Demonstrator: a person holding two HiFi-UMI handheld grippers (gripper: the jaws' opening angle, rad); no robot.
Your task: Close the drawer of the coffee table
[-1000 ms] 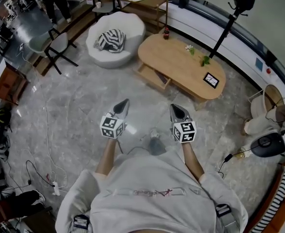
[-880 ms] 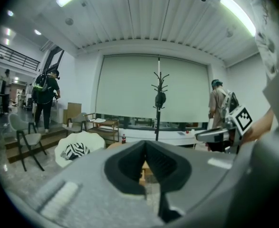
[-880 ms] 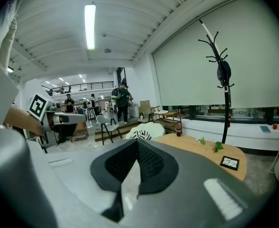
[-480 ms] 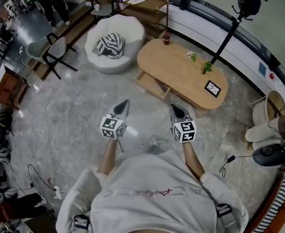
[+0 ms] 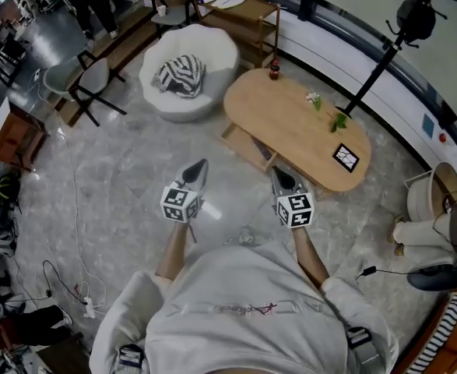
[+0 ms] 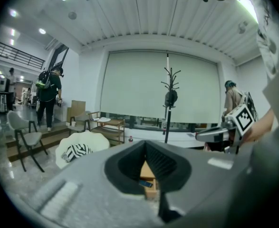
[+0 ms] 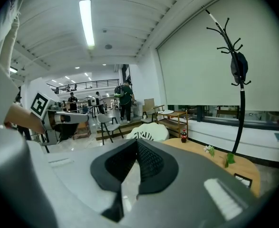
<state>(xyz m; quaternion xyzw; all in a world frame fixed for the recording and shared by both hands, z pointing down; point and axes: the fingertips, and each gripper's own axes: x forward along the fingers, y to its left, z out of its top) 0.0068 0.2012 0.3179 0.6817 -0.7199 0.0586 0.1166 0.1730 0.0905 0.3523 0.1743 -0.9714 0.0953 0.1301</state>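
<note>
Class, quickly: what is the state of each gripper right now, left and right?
Left gripper: closed, holding nothing.
Right gripper: closed, holding nothing.

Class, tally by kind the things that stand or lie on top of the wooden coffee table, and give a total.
On the coffee table:
Bottle: 1
Plant sprigs, one white-flowered and one green: 2
Flat dark-framed item: 1
Total: 4

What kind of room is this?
Probably a pretend living room set up inside a big workshop hall. There's a wooden coffee table, a white armchair and a coat stand.
</note>
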